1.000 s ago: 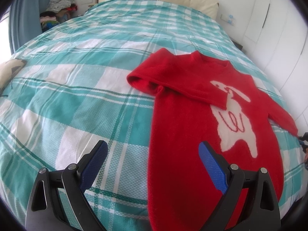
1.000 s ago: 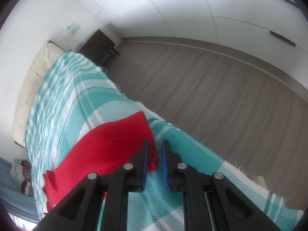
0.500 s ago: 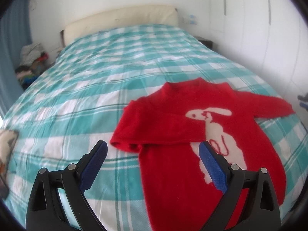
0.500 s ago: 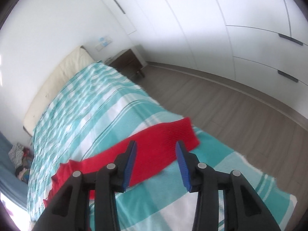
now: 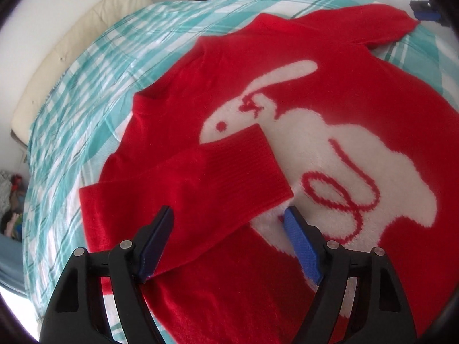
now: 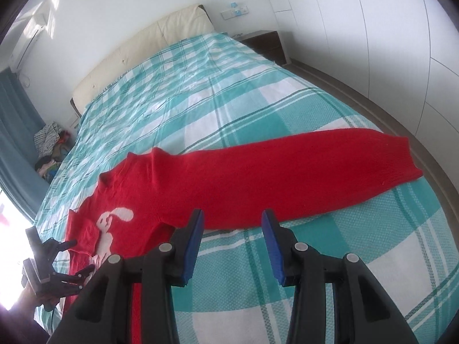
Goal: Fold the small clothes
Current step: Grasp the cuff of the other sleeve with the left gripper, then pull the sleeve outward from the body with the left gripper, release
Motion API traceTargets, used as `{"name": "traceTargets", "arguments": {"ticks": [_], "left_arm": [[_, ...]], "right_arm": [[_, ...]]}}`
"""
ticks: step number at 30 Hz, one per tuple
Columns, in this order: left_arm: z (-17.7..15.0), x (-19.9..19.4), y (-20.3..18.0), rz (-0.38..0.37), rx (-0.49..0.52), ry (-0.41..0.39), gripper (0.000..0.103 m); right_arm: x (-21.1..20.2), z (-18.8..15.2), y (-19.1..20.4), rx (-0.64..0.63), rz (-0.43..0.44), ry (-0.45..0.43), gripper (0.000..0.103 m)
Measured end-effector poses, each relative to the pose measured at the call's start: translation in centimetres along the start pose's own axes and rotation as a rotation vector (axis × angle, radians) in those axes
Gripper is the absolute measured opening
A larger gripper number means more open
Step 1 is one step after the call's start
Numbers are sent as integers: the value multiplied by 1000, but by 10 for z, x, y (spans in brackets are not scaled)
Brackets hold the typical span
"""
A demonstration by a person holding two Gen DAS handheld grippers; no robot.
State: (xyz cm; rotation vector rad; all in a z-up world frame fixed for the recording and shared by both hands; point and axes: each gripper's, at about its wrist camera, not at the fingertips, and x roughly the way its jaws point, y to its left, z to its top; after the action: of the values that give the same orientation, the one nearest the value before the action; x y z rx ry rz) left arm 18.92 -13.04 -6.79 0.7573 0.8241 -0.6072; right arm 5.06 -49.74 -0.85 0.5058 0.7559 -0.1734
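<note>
The red sweater (image 5: 330, 132) lay flat on the bed (image 6: 229, 91), near its foot edge, with the white rabbit (image 5: 330, 149) facing up. A moment before, the right gripper (image 6: 232, 243) had been pinching the end of the long sleeve (image 6: 315, 172); now its jaws had opened and nothing was between them, so that sleeve lay stretched out toward the side edge of the bed by the floor. The other sleeve (image 5: 200, 183) was already folded across the chest, its cuff resting on the rabbit's chin. That looked like one sleeve done and one sleeve smoothed out, ready to be folded in next. The left gripper (image 5: 229, 240) had swung in much closer over the sweater than it was a second ago. Its jaws had just been closing a little, but they were wide apart with only the folded sleeve under them, not squeezed. It pointed steeply down at the cloth. The right gripper hung above the checked cover just beside the long sleeve, tilted down too, and it held nothing
</note>
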Motion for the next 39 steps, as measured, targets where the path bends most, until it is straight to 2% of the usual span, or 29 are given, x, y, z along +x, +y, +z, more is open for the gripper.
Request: {"name": "traceTargets", "arguments": {"ticks": [1,2,3,4,5,7,8,10,12,15,18,20,23,27,28,33,36,39], "left_arm": [[1,2,2,-2,-10,-4,81],[1,5,3,-12,-22,-8,74],[2,7,6,-39,-40,-7,53],[2,9,8,-72,-65,-4,36],[1,9,10,-80,-90,-3,5],[-1,0,20,-100,-161,-41,5],[-4,-9,32,-117,-230,-71,4],[-17,-32,67,-110,-392,-143,3],[-44,-59,118,-80,-601,-213,3],[-108,-88,195,43,-940,-265,3],[-181,-107,244,219,-1207,-225,3],[-226,-112,257,309,-1330,-174,3],[-273,-105,255,383,-1424,-97,3],[-303,-96,250,372,-1545,5,3],[-305,-99,248,386,-1555,17,3],[-306,-97,242,476,-1483,135,3],[-319,-81,242,471,-1495,215,3],[-336,-73,243,428,-1564,231,3]], "right_arm": [[1,-1,2,-2,9,5,42],[1,-1,3,-7,13,5,42],[1,-1,6,-17,13,4,42],[0,-1,8,-28,12,3,42],[0,-1,10,-36,11,0,42],[0,-1,13,-45,12,-4,42],[-1,0,14,-46,13,-5,42],[-3,0,13,-38,20,-12,42],[-5,2,13,-36,27,-20,42],[-11,3,15,-48,27,-42,42],[-14,3,18,-56,28,-54,42],[-14,3,20,-66,26,-57,42],[-10,1,26,-88,16,-50,42],[-1,-4,31,-109,0,-33,42],[1,-5,32,-111,-1,-28,42],[1,-6,35,-121,8,-28,42],[0,-5,33,-116,11,-30,42],[-2,-4,31,-102,11,-33,42]]}}
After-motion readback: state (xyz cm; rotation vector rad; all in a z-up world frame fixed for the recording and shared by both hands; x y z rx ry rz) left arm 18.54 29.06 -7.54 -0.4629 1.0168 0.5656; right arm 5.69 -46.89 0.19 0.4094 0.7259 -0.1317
